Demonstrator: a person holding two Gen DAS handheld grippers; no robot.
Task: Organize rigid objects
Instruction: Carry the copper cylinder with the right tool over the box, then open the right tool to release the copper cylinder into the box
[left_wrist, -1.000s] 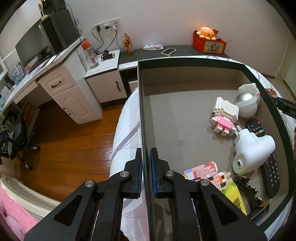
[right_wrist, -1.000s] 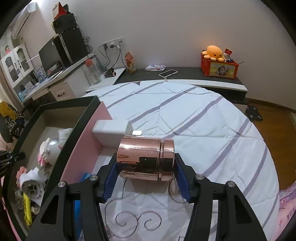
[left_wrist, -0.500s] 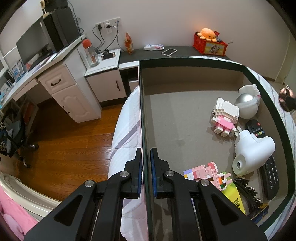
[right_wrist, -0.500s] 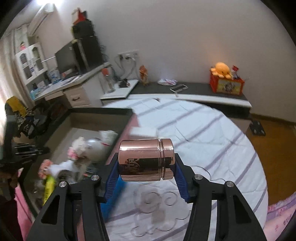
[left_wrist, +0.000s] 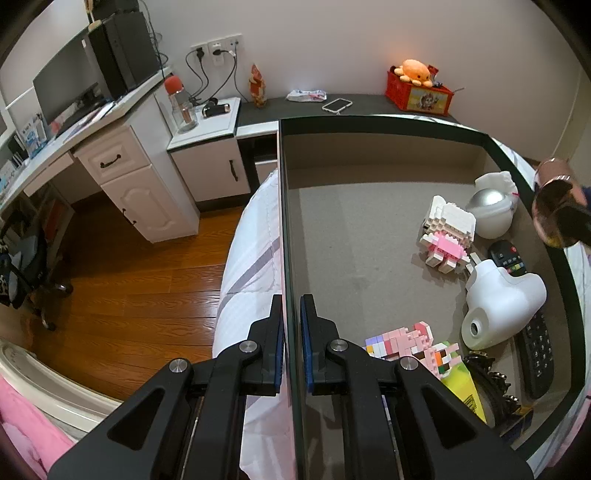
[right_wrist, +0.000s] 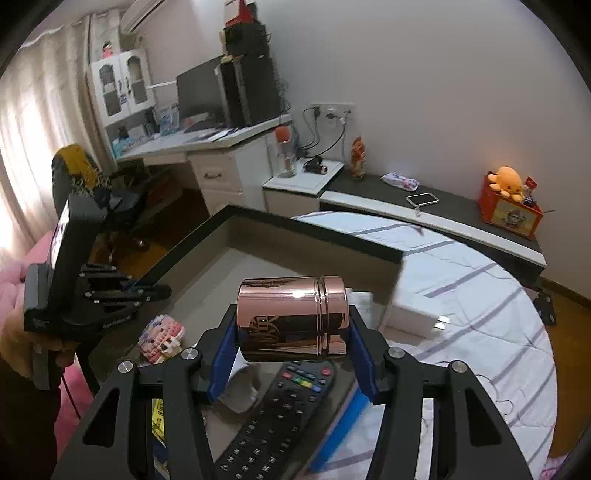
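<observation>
Rose-gold canister, frame centre, lies sideways clamped between my right gripper fingers above the storage box; my left gripper pinches the box wall.

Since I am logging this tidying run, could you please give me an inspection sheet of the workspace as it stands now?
Surface: striped white bedspread, bearing the open dark-rimmed box.
Job's things: rose-gold canister held on its side above the box; inside lie two block figures, a black remote and white devices.
Clutter: yellow packet in the box corner.
Grippers: left claw clamped on the box wall; right claw shut on the canister.
Cables: plugged leads at the wall socket.
Surroundings: white desk, orange plush.
</observation>
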